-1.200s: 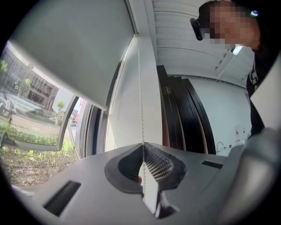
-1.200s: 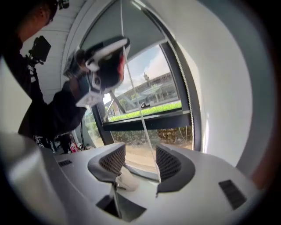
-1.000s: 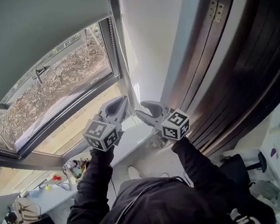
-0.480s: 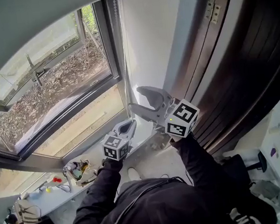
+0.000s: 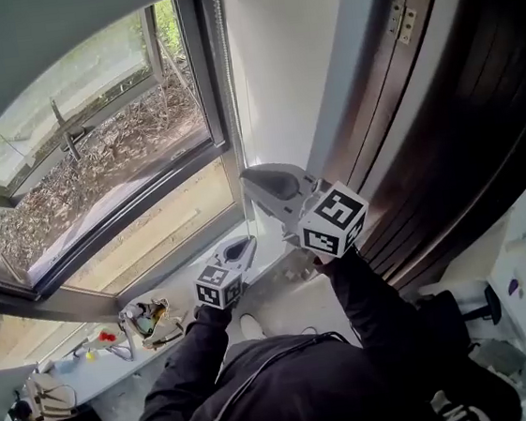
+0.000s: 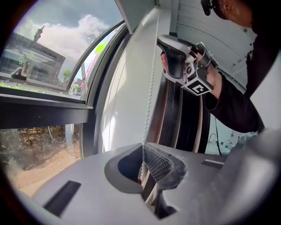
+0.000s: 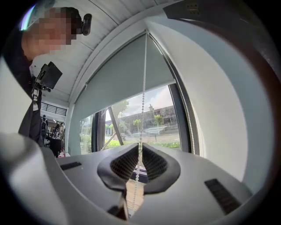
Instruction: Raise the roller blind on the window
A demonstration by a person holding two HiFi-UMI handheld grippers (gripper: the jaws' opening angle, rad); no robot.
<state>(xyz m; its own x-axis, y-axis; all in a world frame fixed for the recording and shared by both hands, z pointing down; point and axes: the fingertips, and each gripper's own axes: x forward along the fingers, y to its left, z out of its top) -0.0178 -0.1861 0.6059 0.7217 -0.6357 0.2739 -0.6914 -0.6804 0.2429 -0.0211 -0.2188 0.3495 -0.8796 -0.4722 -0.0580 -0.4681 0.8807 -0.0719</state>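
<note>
Our right gripper [image 5: 248, 176] was closing on the vertical white beaded chain [image 7: 143, 88], above our left gripper [image 5: 246, 244] clamping it lower.

- Daylight pours through the window [image 5: 96, 148], bright outside.
- Right of the window, the dark door [image 5: 457, 88] lies in shade.
- Fisheye bends edges; corners vignetted.

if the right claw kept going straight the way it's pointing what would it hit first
The right claw, closing with the bead chain between its jaws, points up along that chain. Beyond it, likely the window glass just under the roller blind; depth is unclear.
</note>
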